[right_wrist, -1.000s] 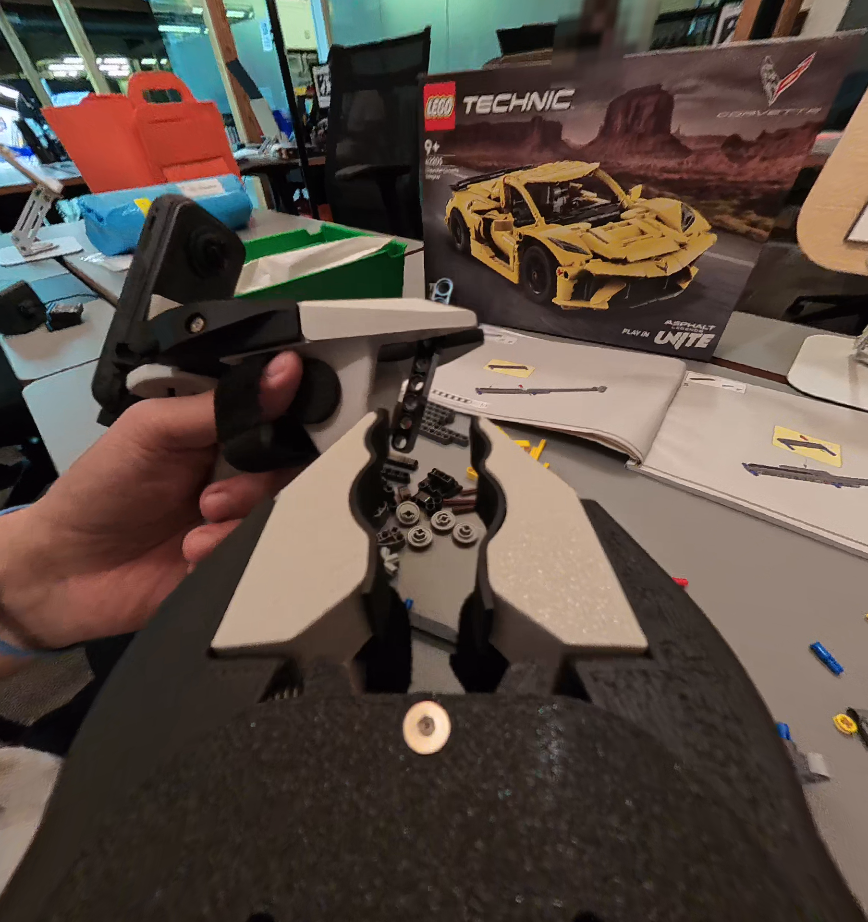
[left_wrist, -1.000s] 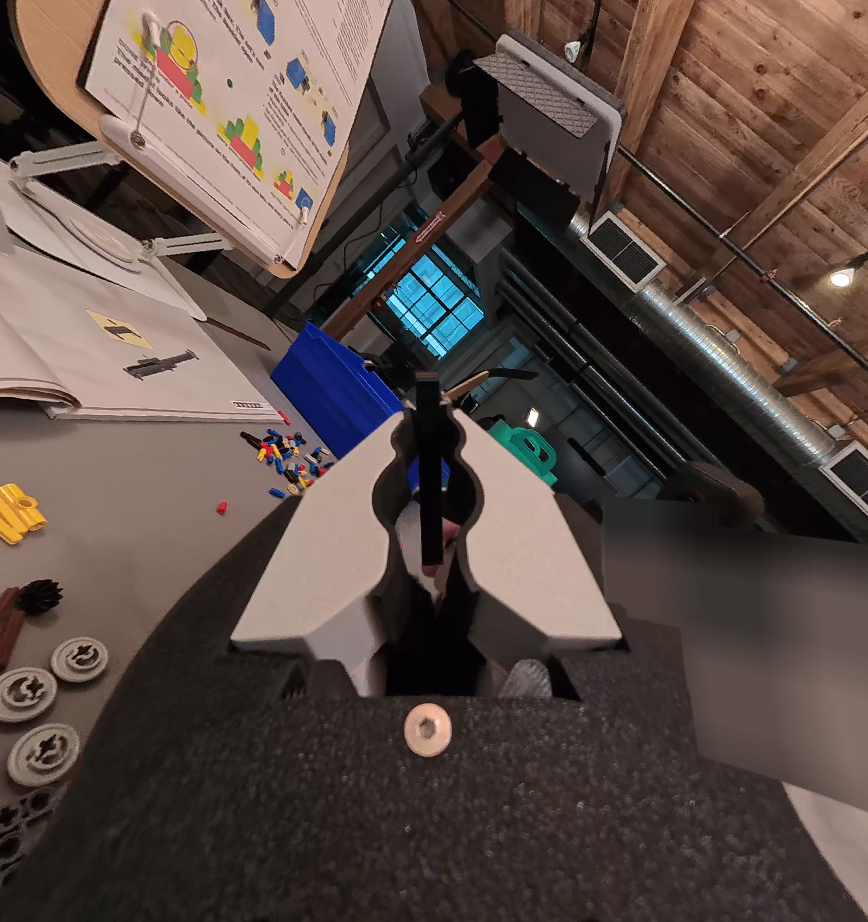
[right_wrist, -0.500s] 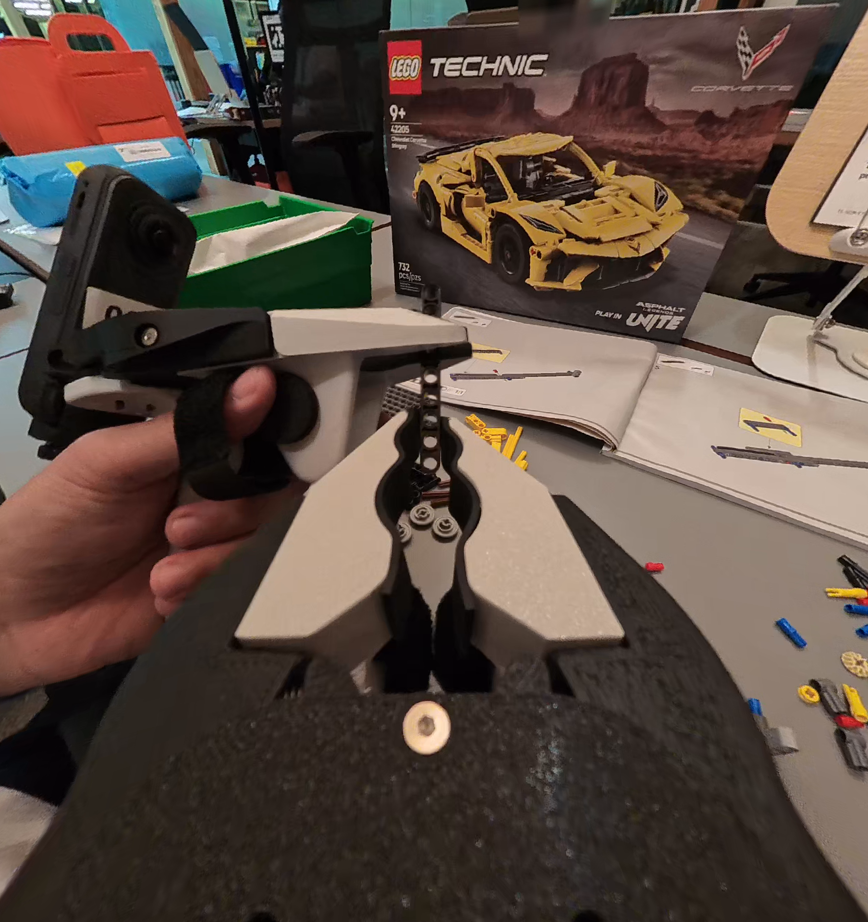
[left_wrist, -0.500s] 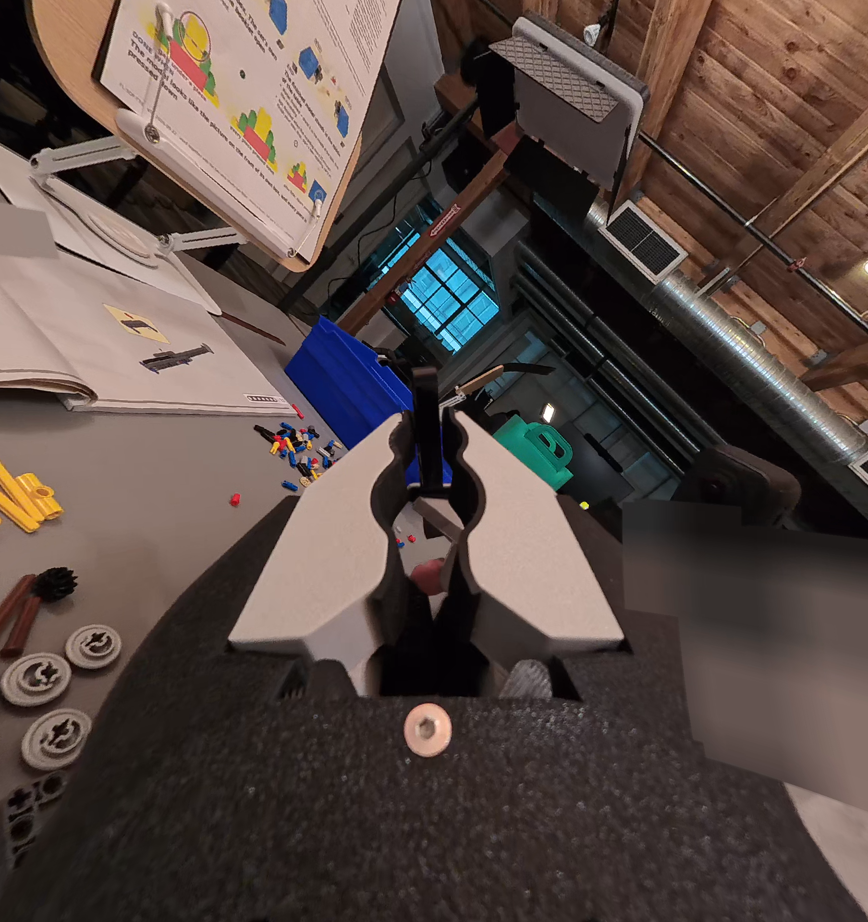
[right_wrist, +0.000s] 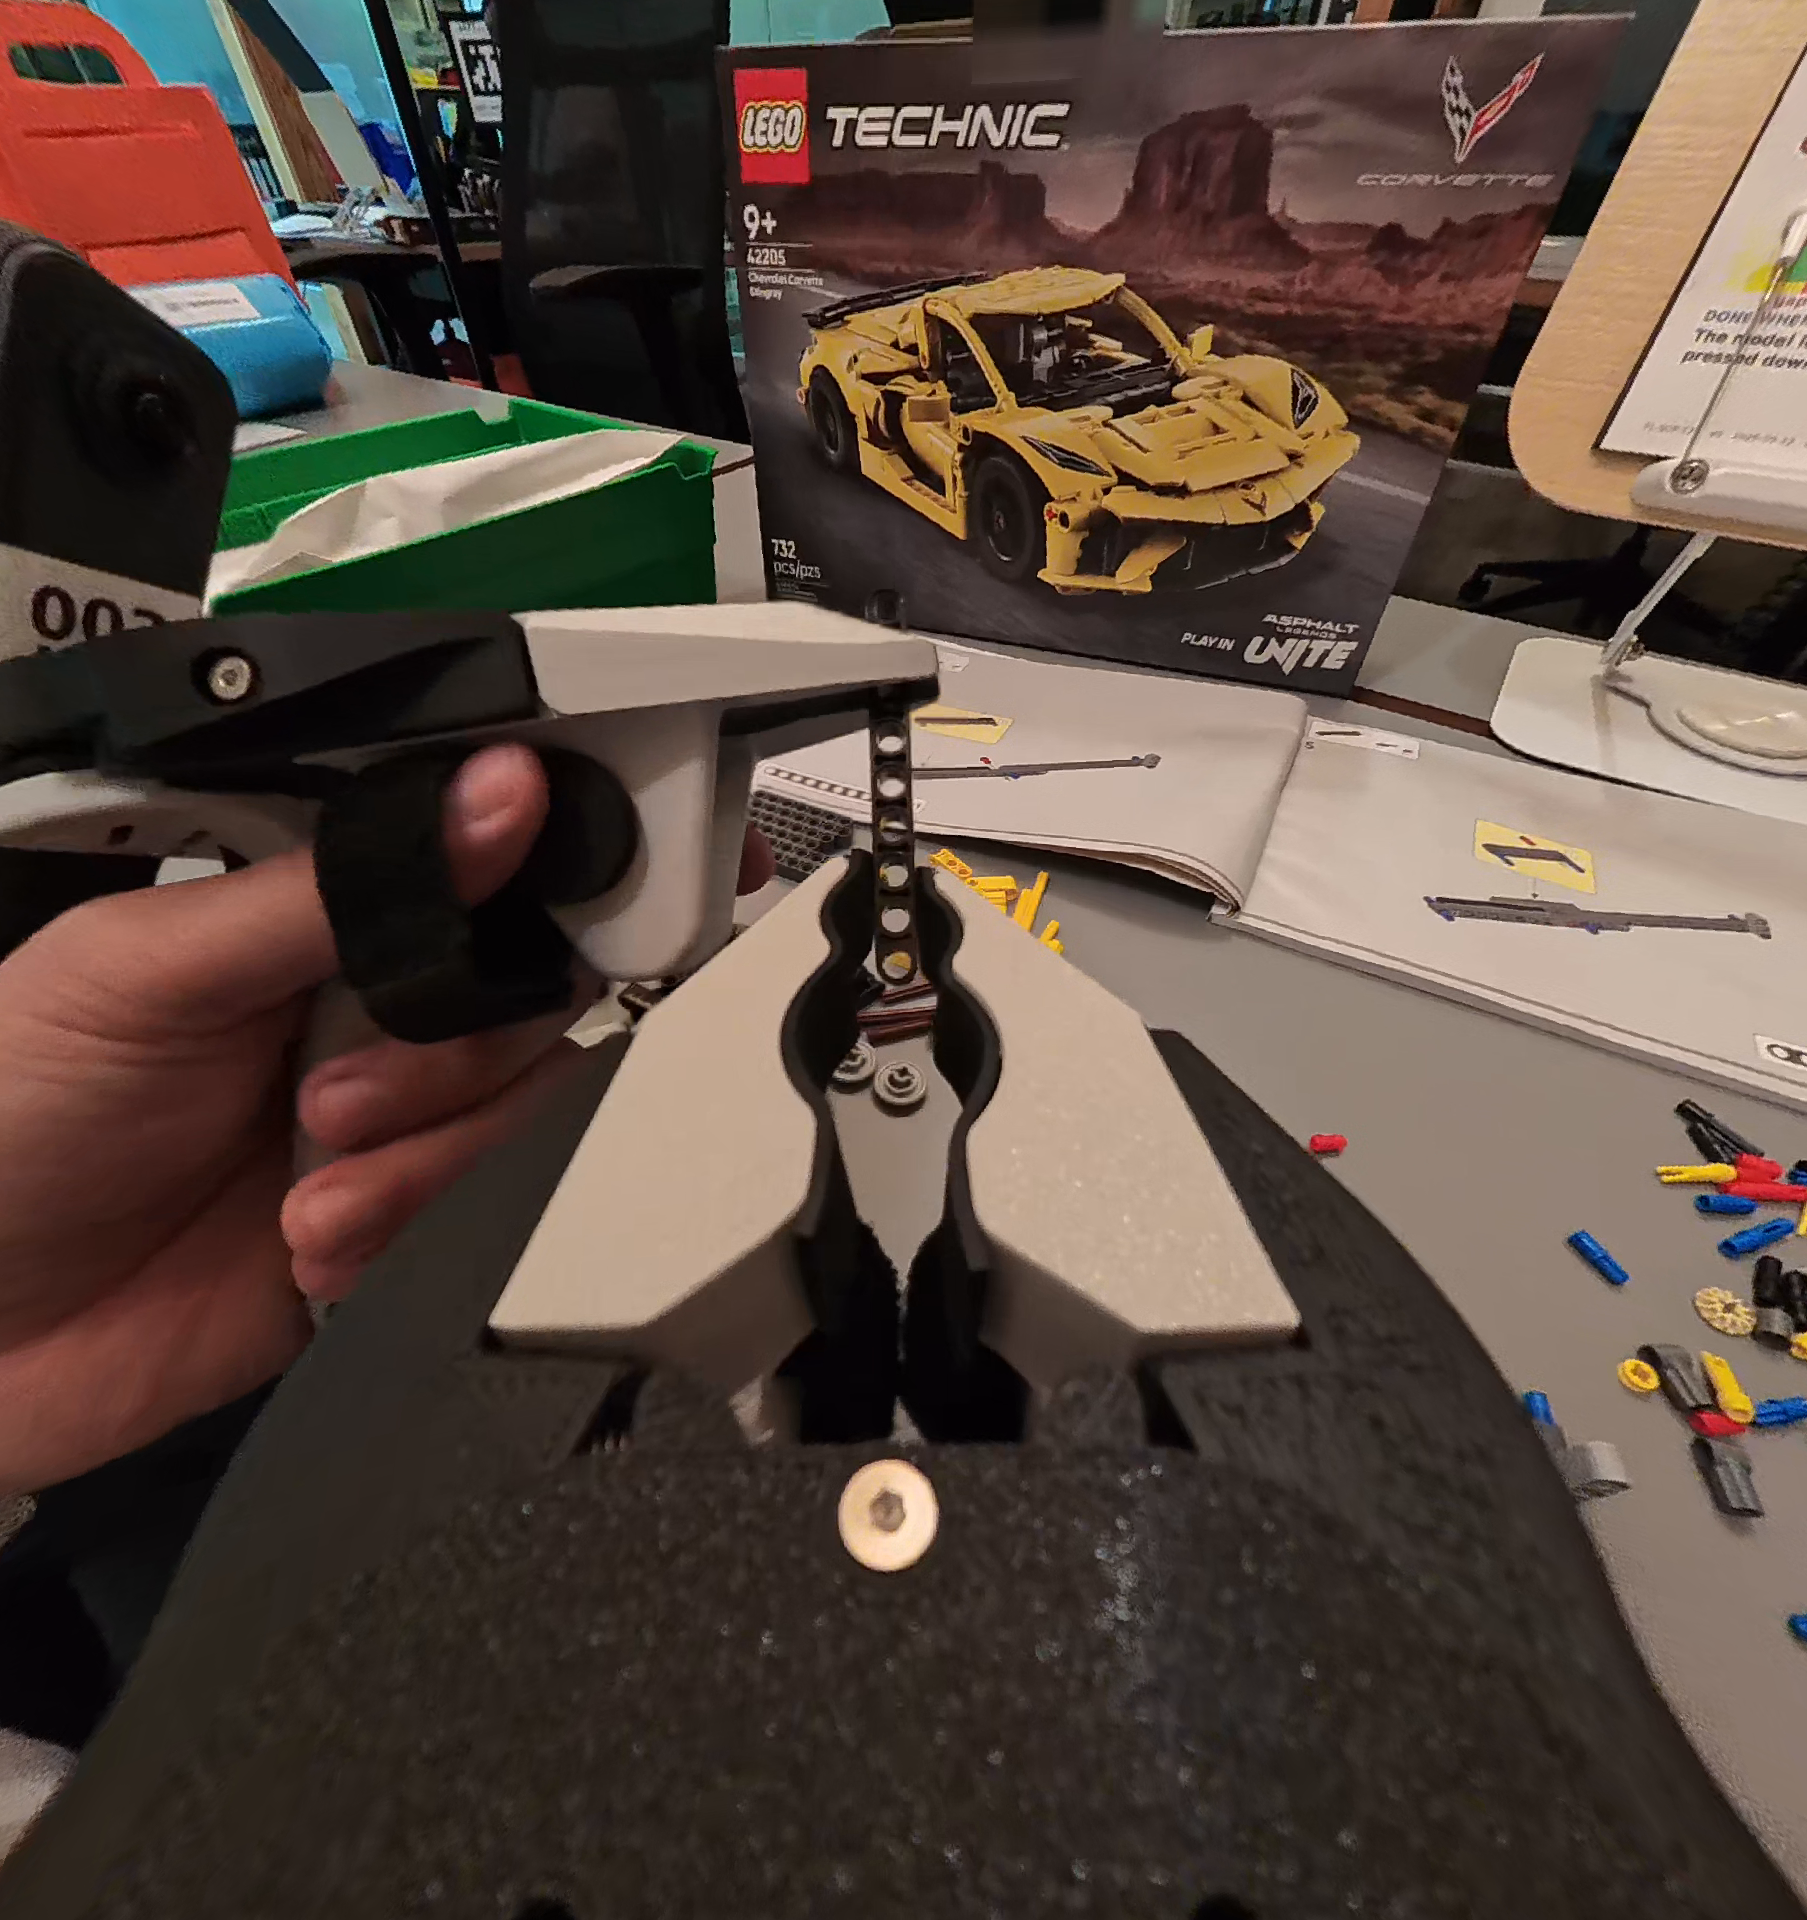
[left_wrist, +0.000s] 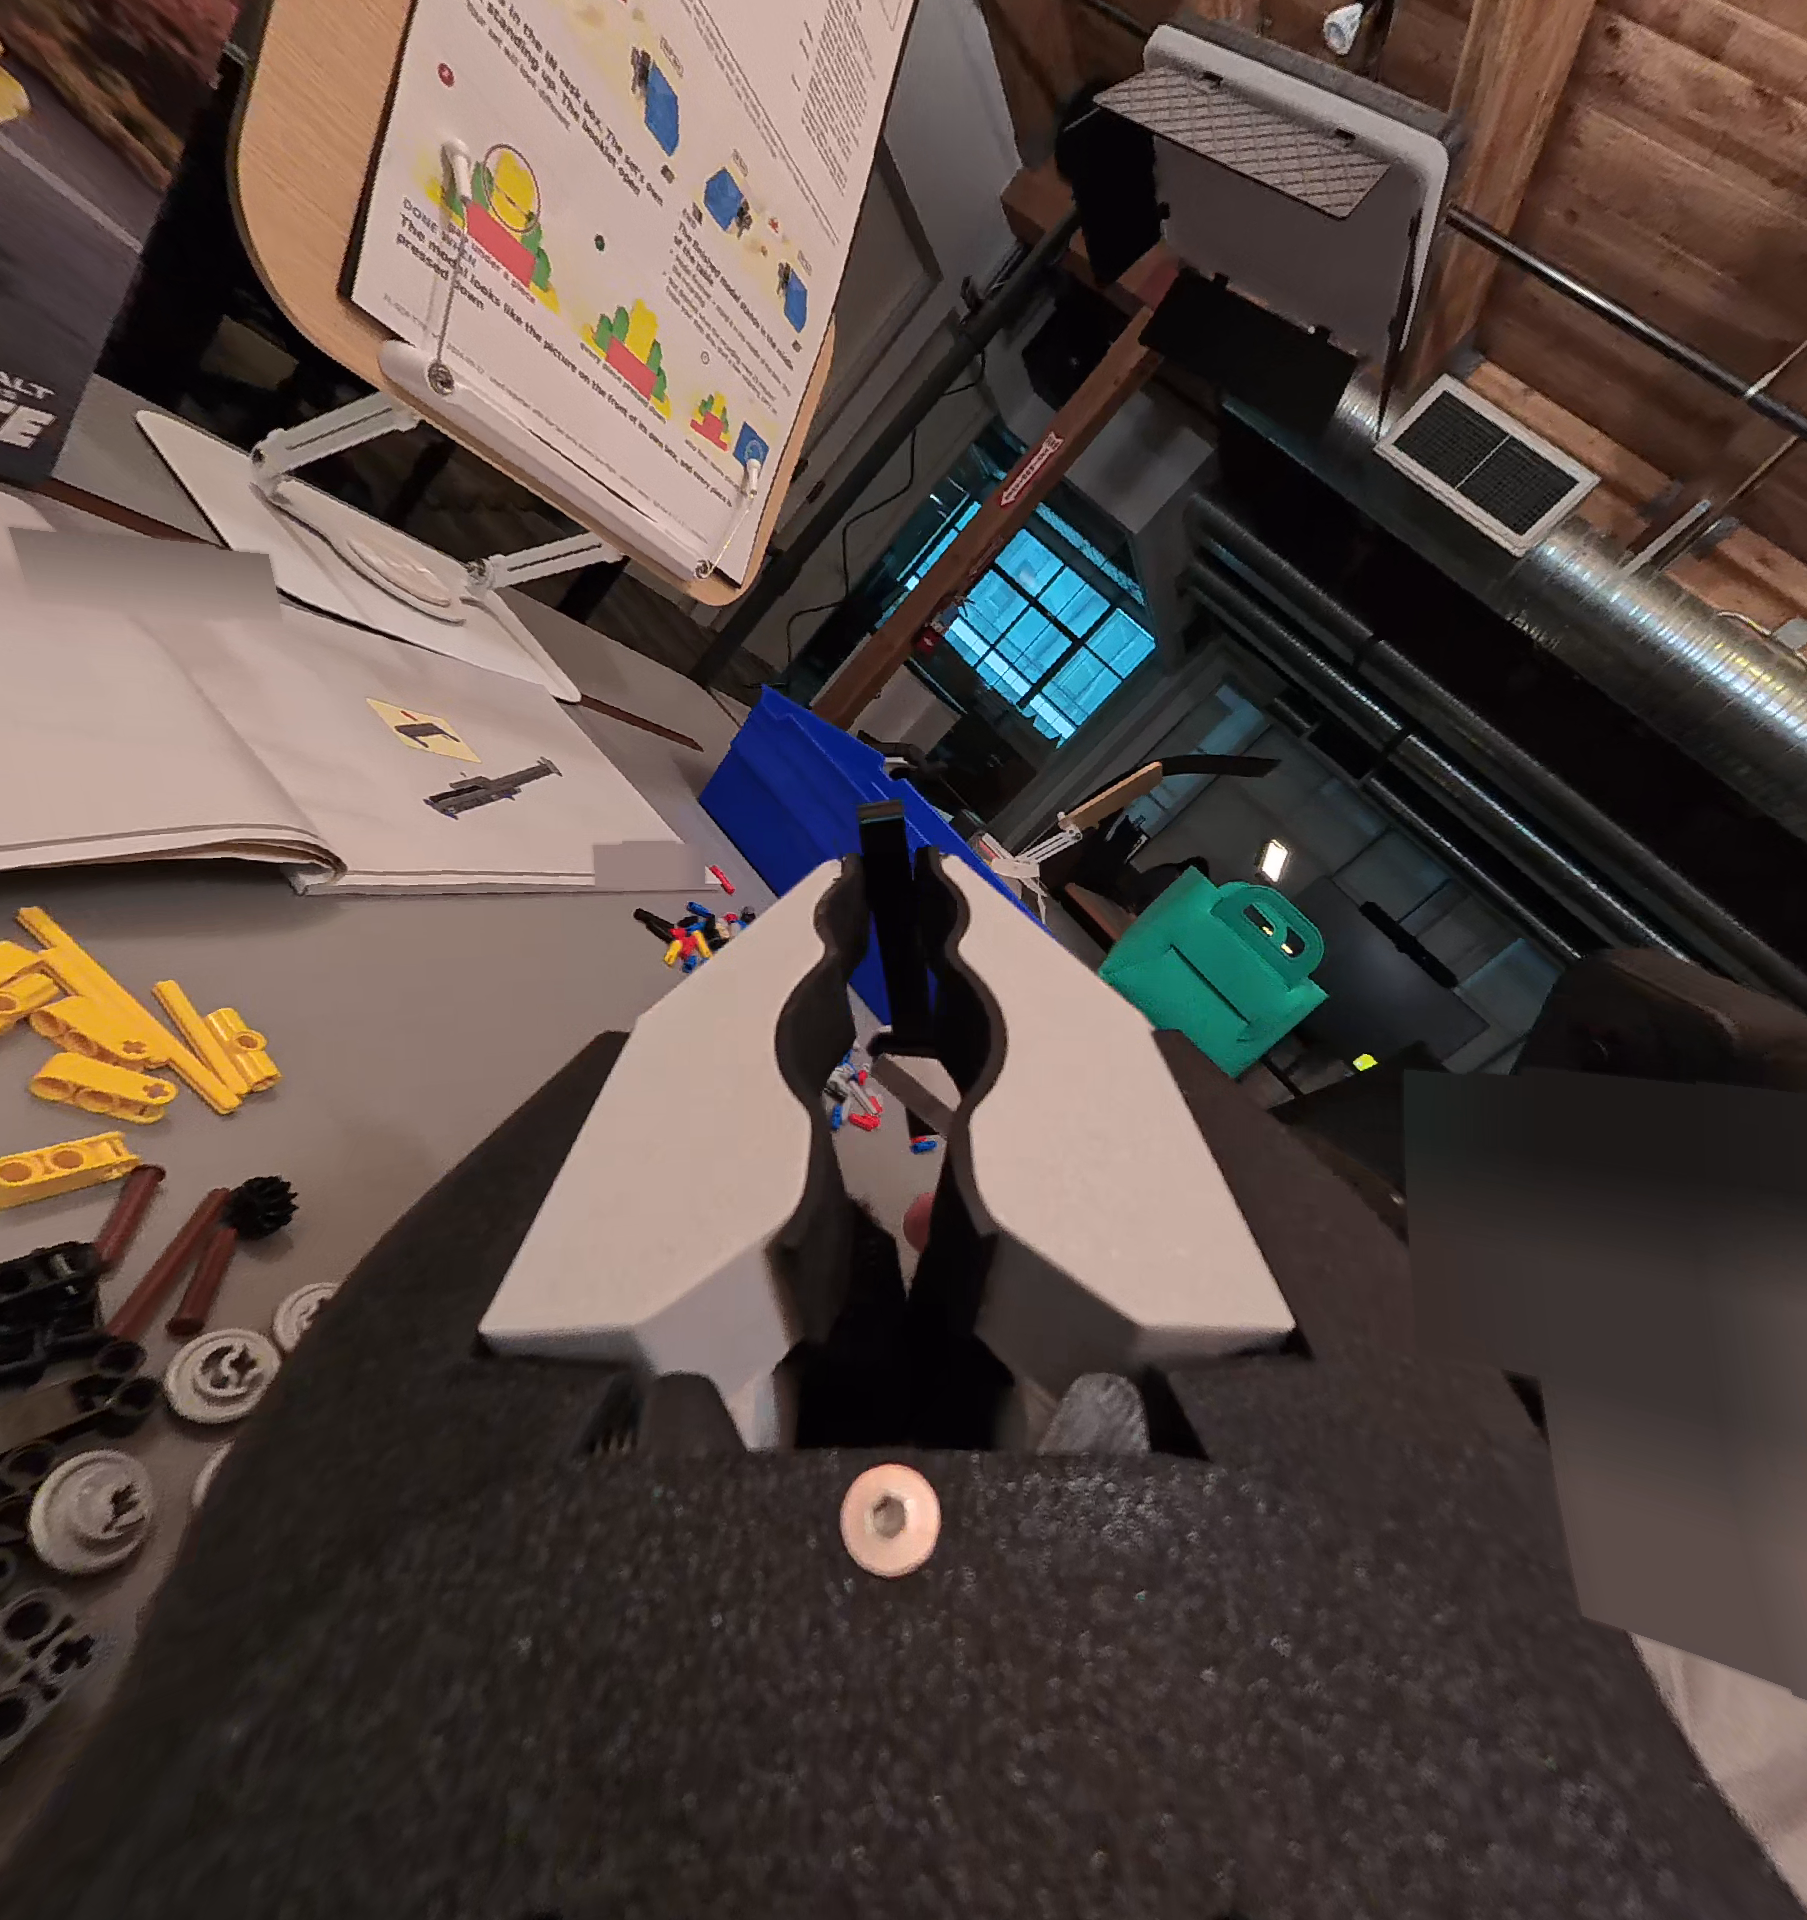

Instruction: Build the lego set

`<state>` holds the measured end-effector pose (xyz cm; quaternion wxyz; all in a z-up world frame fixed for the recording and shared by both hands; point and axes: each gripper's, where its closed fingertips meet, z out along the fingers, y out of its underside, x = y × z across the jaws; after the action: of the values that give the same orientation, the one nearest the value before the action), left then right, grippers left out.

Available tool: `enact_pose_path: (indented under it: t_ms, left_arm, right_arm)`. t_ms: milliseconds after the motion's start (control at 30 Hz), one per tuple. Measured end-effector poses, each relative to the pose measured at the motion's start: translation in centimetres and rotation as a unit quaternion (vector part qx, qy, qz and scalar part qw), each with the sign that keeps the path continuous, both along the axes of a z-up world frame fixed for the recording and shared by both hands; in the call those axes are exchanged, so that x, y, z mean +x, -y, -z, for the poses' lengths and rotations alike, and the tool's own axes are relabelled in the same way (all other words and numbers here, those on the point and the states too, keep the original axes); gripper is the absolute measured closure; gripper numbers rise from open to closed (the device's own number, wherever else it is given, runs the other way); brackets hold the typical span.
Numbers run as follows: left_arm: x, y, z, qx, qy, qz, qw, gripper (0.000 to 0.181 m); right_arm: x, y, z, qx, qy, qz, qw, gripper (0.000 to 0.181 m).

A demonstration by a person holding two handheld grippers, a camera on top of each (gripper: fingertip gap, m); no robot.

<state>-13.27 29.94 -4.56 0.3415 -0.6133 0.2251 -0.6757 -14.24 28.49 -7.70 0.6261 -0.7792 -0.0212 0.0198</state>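
A long black Technic beam (right_wrist: pixel 893 821) with a row of holes hangs upright above the grey table (right_wrist: pixel 1398 1081). My left gripper (right_wrist: pixel 894 694), held by a hand (right_wrist: pixel 151 1091), is shut on the beam's upper end. In the left wrist view the beam (left_wrist: pixel 897 935) shows edge-on between the closed fingertips of the left gripper (left_wrist: pixel 894 883). My right gripper (right_wrist: pixel 893 894) has its fingertips closed around the beam's lower end. A finger of the right gripper (left_wrist: pixel 920 1091) shows just under the beam in the left wrist view.
Yellow beams (left_wrist: pixel 99 1029), brown axles (left_wrist: pixel 166 1257), grey discs (left_wrist: pixel 218 1377) and black beams (left_wrist: pixel 26 1320) lie on the table. A pile of small coloured pins (right_wrist: pixel 1772 1236), an open instruction booklet (right_wrist: pixel 1501 862), the set's box (right_wrist: pixel 1086 364), a green bin (right_wrist: pixel 483 520) and a blue bin (left_wrist: pixel 805 800) stand around.
My right gripper has come up to the beam and narrowed its fingers from wide open to closed around the lower end. The left gripper turned the beam upright and kept hold of it.
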Motion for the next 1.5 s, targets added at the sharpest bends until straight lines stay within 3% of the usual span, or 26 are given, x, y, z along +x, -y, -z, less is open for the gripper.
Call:
enact_pose_path:
  t_ms: [500, 633, 800, 867, 1033, 1133, 1500]
  left_arm:
    - [0.2, 0.3, -0.2, 0.013, 0.0, 0.008, 1.0, 0.175]
    - [0.6, -0.8, 0.3, 0.054, -0.027, 0.019, 0.998, 0.175]
    - [3.1, -3.5, 3.0, 0.163, -0.115, 0.016, 0.98, 0.175]
    - [4.6, -4.6, 3.1, 0.172, -0.128, 0.015, 0.977, 0.175]
    - [8.4, -7.0, 2.2, 0.245, -0.148, -0.006, 0.958, 0.175]
    - [9.5, -7.5, 2.1, 0.232, -0.117, -0.003, 0.966, 0.175]
    - [8.1, -8.7, 2.2, 0.222, -0.089, 0.011, 0.971, 0.175]
  right_arm:
    - [-0.6, 0.2, -0.1, 0.01, -0.019, -0.002, 1.0, 0.173]
    - [3.1, 2.3, -1.1, 0.02, 0.001, 0.005, 1.0, 0.168]
    - [10.7, 4.5, 5.6, -0.138, -0.037, -0.02, 0.99, 0.158]
    - [11.6, 4.5, 7.0, -0.145, -0.057, -0.026, 0.987, 0.166]
    - [12.3, 4.0, 9.7, -0.192, 0.026, 0.015, 0.981, 0.166]
    - [12.4, 3.5, 10.6, -0.222, 0.036, 0.013, 0.974, 0.163]
    - [11.9, 2.8, 13.7, -0.308, 0.034, -0.013, 0.951, 0.168]
